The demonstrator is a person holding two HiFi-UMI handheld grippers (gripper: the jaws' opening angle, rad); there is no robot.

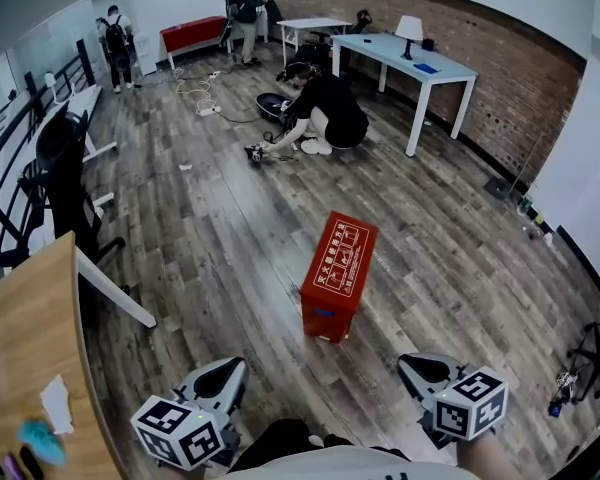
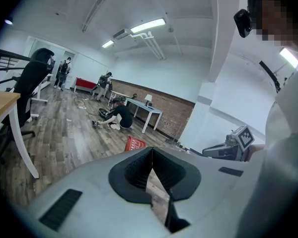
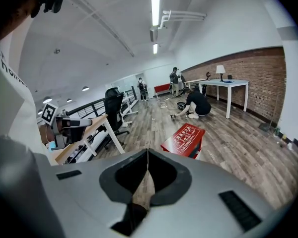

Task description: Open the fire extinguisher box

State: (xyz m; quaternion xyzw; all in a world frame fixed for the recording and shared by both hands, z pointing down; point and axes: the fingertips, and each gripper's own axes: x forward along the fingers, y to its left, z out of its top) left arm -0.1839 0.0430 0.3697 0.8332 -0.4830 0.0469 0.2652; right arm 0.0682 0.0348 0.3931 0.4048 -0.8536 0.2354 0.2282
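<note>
Well, red fire extinguisher box (image 1: pixel 329 306); white lid lettering (image 1: pixel 342 256), perhaps Chinese

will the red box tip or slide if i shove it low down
The box looks rigid, with flat faces and crisp edges, so it likely won't flex. It lies long side down on the smooth wood floor, so a low shove would probably slide it rather than tip it. Weight is unclear: its contents are hidden.
</note>
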